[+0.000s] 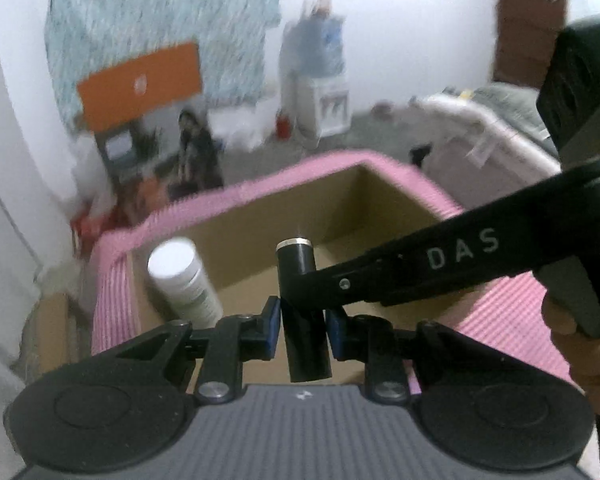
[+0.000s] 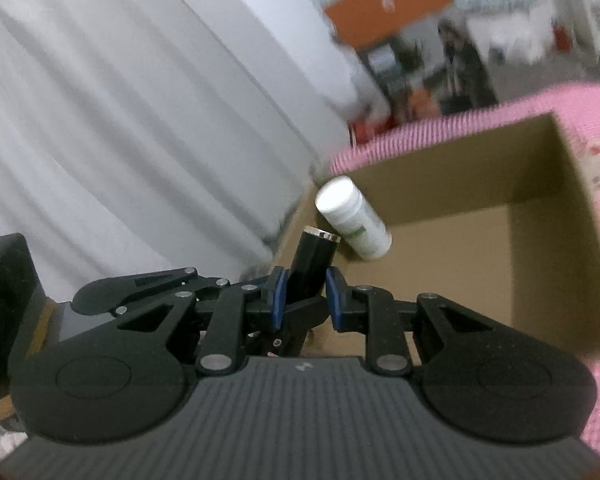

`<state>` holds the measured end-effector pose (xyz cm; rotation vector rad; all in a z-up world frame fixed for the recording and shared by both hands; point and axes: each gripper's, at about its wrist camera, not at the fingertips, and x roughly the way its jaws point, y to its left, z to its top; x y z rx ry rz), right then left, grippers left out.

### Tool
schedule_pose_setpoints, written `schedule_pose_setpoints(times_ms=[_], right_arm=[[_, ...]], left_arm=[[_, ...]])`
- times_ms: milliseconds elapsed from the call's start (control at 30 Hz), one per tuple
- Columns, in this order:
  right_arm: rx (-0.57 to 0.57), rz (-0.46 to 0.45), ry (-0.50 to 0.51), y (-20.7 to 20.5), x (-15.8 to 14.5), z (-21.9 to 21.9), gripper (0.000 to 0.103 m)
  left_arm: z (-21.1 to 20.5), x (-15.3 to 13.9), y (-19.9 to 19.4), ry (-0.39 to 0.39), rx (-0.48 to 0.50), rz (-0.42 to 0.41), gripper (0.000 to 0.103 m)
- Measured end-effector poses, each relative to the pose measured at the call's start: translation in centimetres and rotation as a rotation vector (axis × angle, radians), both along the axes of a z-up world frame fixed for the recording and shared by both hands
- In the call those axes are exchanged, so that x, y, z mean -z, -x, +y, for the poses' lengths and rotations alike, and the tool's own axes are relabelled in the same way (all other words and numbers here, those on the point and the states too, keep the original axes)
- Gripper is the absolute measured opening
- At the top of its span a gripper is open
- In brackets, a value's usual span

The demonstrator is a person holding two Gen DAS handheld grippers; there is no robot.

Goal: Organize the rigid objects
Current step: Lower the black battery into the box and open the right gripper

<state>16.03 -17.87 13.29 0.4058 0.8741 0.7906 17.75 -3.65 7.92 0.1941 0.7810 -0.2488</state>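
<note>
Squeezing one black tube (image 1: 305,344), the left gripper (image 1: 302,330) and right gripper (image 2: 306,300) both clamp it; white bottle (image 1: 185,280) at ten o'clock inside cardboard box (image 1: 380,200).

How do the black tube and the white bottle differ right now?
The black tube is dark with a silver rim; the white bottle is white and labelled. Both grippers clamp the tube; the bottle leans free inside the cardboard box. The tube looks slimmer. Both are cylinders.

A tube (image 1: 305,332) stands upright between the left claw (image 1: 302,330), with the right claw (image 2: 306,300) gripping it higher up. Behind them sits an open box (image 1: 380,196); a bottle (image 1: 186,284) leans, apparently, inside its left corner.
</note>
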Motion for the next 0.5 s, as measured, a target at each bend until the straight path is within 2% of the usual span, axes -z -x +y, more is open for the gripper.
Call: schedule_pose_setpoints(times_ms=[200,400,500], right_arm=[[-0.043,0.196,0.117,-6.7,3.9,5.2,0.021],[-0.083,0.315,0.196,-10.0,7.2,7.9,0.021],[-0.104,0.355,0.211,-11.2,7.9,9.0,0.021]], left_arm=[[3.0,4.3,-5.4,0.007,-0.066,0.185,0.024],[4.1,6.8,-7.1,-0.033,-0.101,0.277,0.024],[4.5,7.0,-7.5,-0.044,-0.115,0.298,0.024]])
